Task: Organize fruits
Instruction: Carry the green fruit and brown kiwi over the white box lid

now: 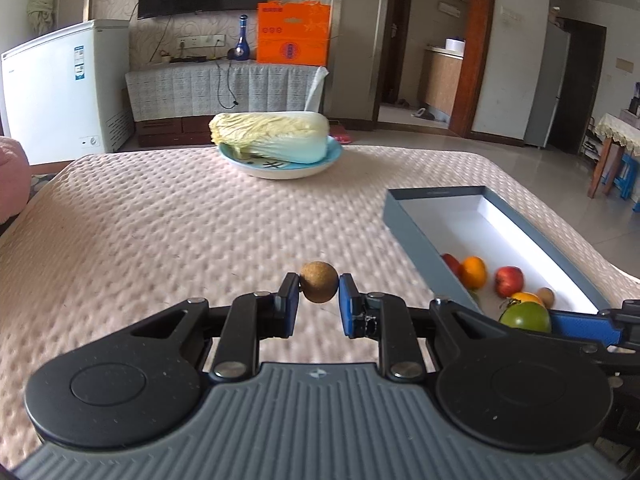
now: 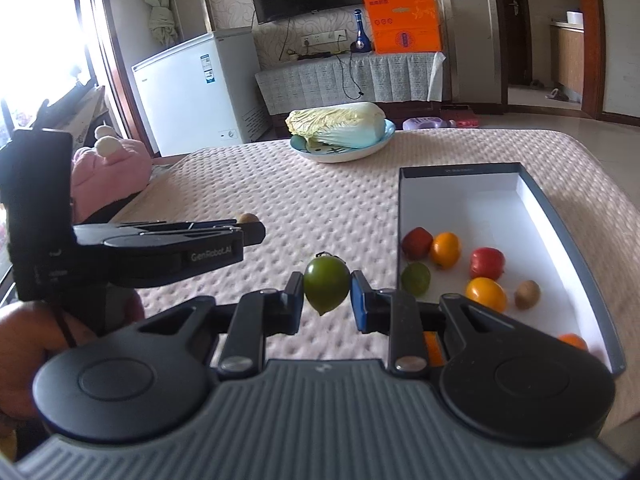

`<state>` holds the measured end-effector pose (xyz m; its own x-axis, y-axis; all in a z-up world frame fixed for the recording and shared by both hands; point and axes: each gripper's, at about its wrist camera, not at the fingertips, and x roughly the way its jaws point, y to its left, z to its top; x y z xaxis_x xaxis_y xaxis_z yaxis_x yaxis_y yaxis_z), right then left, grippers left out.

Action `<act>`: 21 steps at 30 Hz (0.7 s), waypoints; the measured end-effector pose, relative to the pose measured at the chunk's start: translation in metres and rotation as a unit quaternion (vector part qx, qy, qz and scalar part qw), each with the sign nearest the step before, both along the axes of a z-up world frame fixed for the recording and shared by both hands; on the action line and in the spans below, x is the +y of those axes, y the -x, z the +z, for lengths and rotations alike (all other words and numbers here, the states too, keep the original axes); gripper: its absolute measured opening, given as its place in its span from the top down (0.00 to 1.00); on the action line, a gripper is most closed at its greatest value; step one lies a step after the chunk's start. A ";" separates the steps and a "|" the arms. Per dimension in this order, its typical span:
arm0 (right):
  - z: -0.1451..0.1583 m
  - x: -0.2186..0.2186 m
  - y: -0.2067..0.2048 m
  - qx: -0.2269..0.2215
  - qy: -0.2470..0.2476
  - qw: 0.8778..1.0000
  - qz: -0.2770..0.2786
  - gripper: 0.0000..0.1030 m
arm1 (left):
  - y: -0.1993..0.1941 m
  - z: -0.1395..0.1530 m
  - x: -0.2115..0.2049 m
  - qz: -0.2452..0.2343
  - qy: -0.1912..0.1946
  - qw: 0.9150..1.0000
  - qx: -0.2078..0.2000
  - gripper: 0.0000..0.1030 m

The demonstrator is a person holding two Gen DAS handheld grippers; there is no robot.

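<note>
The left gripper [image 1: 319, 288] is clamped on a small brown fruit [image 1: 318, 287], its blue pads pressing the fruit from both sides, held above the pink quilted table [image 1: 160, 220] near its front edge. The right gripper [image 2: 327, 289] is clamped the same way on a green tomato [image 2: 326, 287] with its stem end up, also above the table's front part and just left of the box [image 2: 560, 216]. From the right wrist view, the left gripper shows side-on to the left, the brown fruit peeping out at its tip, with a hand [image 2: 24, 352] below it. The box is a long grey tray with a white inside, lying at the table's right side and running from the front edge toward the middle. In its near half lie two red fruits [image 2: 487, 263], orange ones [image 2: 445, 249], a green one [image 2: 416, 278] and a small brown one [image 2: 527, 294]; its far half is bare white. At the far edge of the table a plate [image 2: 380, 146] carries a cabbage [image 2: 340, 124] lying on its side. Beyond the table stand a white freezer [image 2: 192, 88] and an orange carton [image 2: 406, 26].
</note>
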<state>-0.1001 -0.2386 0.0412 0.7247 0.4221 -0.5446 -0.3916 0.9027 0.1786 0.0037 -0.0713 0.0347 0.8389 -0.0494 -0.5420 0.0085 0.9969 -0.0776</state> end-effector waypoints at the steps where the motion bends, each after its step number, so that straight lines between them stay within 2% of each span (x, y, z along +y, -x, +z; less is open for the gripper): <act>1: 0.001 -0.004 0.002 0.000 -0.003 1.000 -0.003 0.73 | 0.001 0.000 -0.003 -0.003 -0.001 1.000 -0.001 0.76; 9: 0.000 -0.031 0.009 -0.004 -0.003 1.000 -0.024 0.73 | -0.003 0.001 -0.026 -0.025 0.005 1.000 -0.003 0.76; 21: -0.016 -0.073 -0.004 0.022 0.021 0.996 -0.079 0.73 | -0.030 -0.014 -0.103 -0.105 0.021 0.994 0.002 0.76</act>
